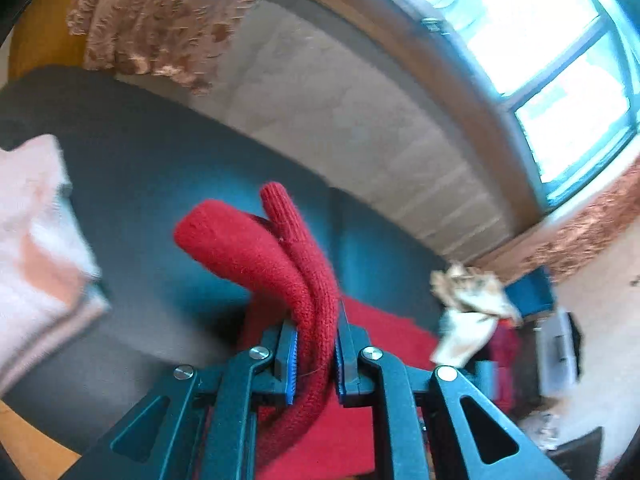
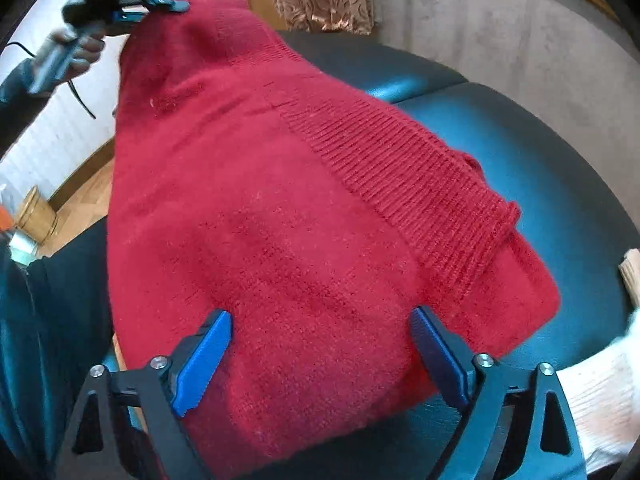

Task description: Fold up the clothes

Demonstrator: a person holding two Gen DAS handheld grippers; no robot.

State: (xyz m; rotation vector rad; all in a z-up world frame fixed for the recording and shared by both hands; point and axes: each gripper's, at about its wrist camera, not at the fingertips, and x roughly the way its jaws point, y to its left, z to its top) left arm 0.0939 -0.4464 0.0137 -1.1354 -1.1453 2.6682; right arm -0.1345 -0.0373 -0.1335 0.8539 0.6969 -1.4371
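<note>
red sweater [image 2: 280, 208] clamped in left gripper [image 1: 316, 356] fingers; right gripper [image 2: 320, 356] fingers spread apart above it.

Fuzzy red knit sweater [image 2: 280, 220], ribbed hem

Both wrist views look down, close over the same red sweater [image 2: 280, 220].
</note>
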